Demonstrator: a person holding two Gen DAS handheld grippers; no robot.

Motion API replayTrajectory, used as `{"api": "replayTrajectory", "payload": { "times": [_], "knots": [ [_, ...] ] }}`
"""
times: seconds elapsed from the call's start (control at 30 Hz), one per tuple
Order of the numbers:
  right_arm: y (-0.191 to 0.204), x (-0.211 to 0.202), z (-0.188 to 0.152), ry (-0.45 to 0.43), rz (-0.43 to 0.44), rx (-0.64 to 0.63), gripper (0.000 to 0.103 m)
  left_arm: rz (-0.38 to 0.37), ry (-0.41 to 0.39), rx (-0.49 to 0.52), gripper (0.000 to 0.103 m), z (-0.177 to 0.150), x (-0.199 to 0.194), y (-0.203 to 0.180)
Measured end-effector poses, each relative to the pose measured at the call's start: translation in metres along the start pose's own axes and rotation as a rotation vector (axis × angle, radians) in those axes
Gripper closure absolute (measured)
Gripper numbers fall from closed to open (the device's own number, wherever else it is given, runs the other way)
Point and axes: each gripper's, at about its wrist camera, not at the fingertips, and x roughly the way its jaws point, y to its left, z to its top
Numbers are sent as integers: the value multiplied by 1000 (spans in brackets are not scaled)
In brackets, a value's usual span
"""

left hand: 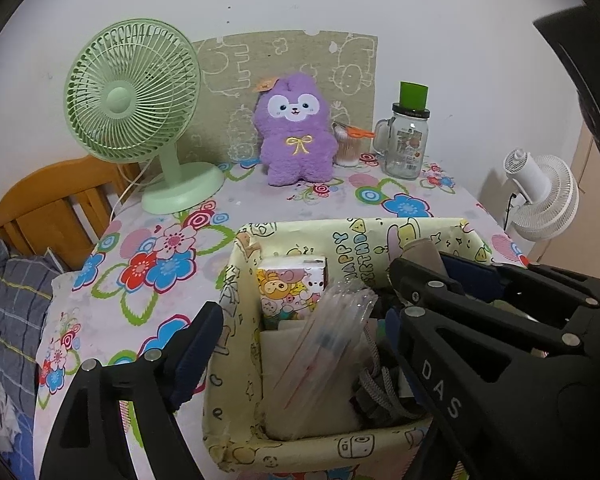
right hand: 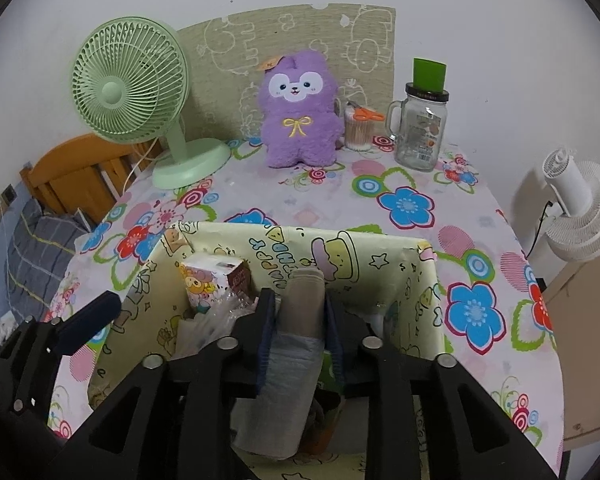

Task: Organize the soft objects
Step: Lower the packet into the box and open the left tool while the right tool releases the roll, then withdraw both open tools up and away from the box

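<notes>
A yellow cartoon-print box (left hand: 416, 236) (right hand: 380, 256) stands on the flowered table, holding a tissue pack (left hand: 292, 288) (right hand: 216, 280), clear plastic bags (left hand: 328, 332) and grey cords (left hand: 380, 392). My right gripper (right hand: 300, 312) is shut on a grey-beige rolled soft bundle (right hand: 304, 304) over the box; the bundle also shows in the left wrist view (left hand: 422, 254). My left gripper (left hand: 300, 320) is open, its fingers straddling the box's left wall. A purple plush toy (left hand: 294, 128) (right hand: 300, 112) sits upright at the table's back.
A green desk fan (left hand: 132, 96) (right hand: 132, 80) stands back left. A glass jar with green lid (left hand: 406, 140) (right hand: 422, 124) and a cotton-swab cup with orange scissors (left hand: 348, 144) (right hand: 358, 128) stand back right. A white fan (left hand: 540, 196) (right hand: 580, 208) stands right, a wooden chair (left hand: 48, 204) left.
</notes>
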Motion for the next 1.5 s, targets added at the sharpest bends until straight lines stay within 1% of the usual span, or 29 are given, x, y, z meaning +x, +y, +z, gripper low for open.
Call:
{"api": "replayTrajectory", "payload": {
  "times": [0.03,0.1,0.2,0.33,0.4,0.6,0.83,1.0,1.17,1.5],
  "knots": [
    [0,-1,-1,-2,-3,-1,63,3,0,-3,18,0,-1,1],
    [-1,-3,-2,-12,-11,0,48,10,-2,-11,18,-1,-2,4],
    [-3,-7,-3,-22,-3,4,38,8,-3,-20,15,-3,-4,7],
    [-1,-15,-5,-28,-12,-7,35,6,-8,-19,14,-5,-9,7],
    [-2,-21,-6,-39,-25,-9,31,6,-15,-26,13,-5,-13,7],
    [-7,-37,-10,-69,-47,-4,23,-16,-30,-39,9,-6,-22,6],
    [-11,-51,-19,-93,-55,6,21,-11,-47,-29,3,-9,-34,1],
    [-13,-67,-26,-130,-64,1,16,-13,-65,-35,0,-13,-45,0],
    [-16,-83,-31,-161,-72,14,12,-29,-79,-45,0,-16,-57,1],
    [-18,-114,-45,-206,-74,17,10,-7,-120,-52,0,-26,-84,4]
  ]
}}
